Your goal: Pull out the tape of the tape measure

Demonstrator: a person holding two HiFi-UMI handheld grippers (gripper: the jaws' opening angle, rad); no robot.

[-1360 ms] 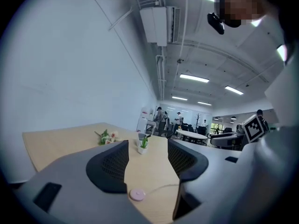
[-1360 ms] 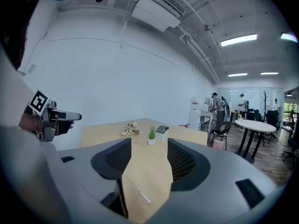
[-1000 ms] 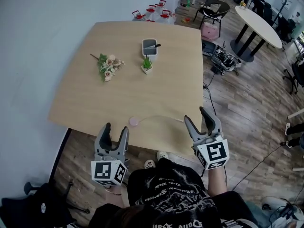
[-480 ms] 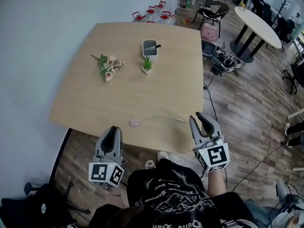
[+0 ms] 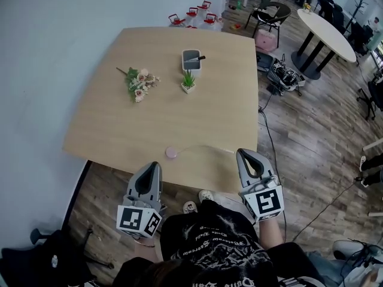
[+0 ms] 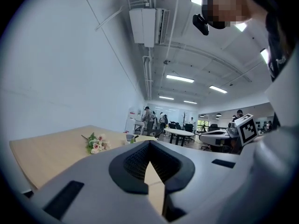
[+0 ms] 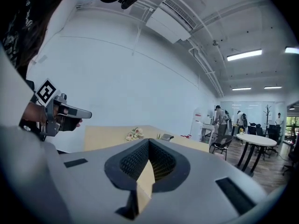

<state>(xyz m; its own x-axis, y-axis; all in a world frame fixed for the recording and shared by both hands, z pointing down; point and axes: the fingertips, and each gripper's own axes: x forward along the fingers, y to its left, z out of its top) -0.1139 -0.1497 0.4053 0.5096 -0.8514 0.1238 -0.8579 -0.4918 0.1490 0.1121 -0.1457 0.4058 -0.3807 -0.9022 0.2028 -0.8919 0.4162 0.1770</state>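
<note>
Pink tape measure (image 5: pixel 171 152) on the near part of the pale wooden table (image 5: pixel 108 130), close to the near edge and roughly between the two grippers. Pale tape (image 5: pixel 206 147) already drawn out of the case in a shallow arc toward the right, free end just beside the right gripper (image 5: pixel 245 154). Same lie of case and tape as a second ago, so no pull from this last move. Only real change: both claws, spread wide a second ago, half closed after that, now pressed together. Left gripper (image 5: pixel 153 167) at the near edge, just left of the case, pads meeting on nothing, only tabletop through the notch in the left gripper view. Right likewise: shut and empty in the right gripper view, tape end near but not pinched. Also a small shift of the right gripper toward the left. Nothing grabbed by that closing, hence no progress from it. With tape already out, probably either finished and parked or resetting before another pull; cannot tell which. For more length: reopen both, pin the case with the left, pinch the tape end with the right, draw toward the right. Risk: light case sliding along if not held. Far side as before: artificial flower bunch (image 5: pixel 139 84), small potted plant (image 5: pixel 188 82), grey pen holder (image 5: pixel 191 58), all well apart from the grippers.
</note>
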